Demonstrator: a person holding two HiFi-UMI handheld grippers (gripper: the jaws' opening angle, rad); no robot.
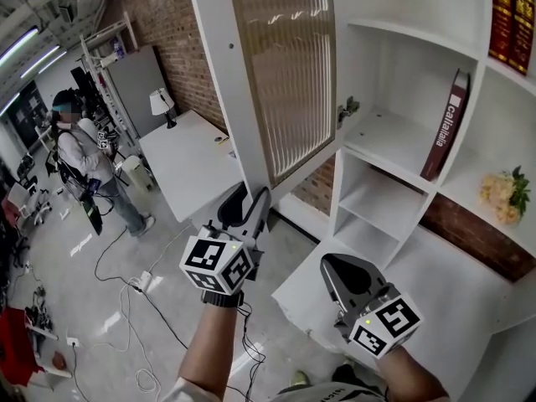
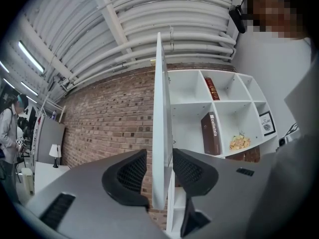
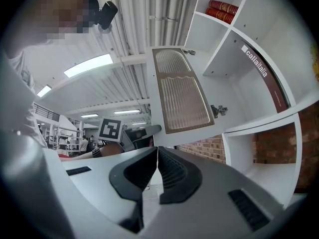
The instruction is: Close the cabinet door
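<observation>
The white cabinet door (image 1: 285, 74) with a ribbed glass panel stands swung out from the shelf unit (image 1: 402, 141). My left gripper (image 1: 249, 201) is at the door's lower free corner, open. In the left gripper view the door's thin edge (image 2: 159, 108) runs upright between the jaws of the left gripper (image 2: 158, 156), with a gap showing at the right pad. My right gripper (image 1: 347, 266) hangs lower right, in front of the shelves, apart from the door. In the right gripper view the right gripper (image 3: 157, 151) is shut with nothing held, and the door (image 3: 182, 93) stands ahead.
A hinge (image 1: 347, 109) sits at the open compartment's left wall. A dark red book (image 1: 444, 128) leans in that compartment, red books (image 1: 512, 15) stand above, flowers (image 1: 502, 195) lie at right. A white desk with a lamp (image 1: 163, 103), a person (image 1: 84, 166) and floor cables (image 1: 134, 308) are at left.
</observation>
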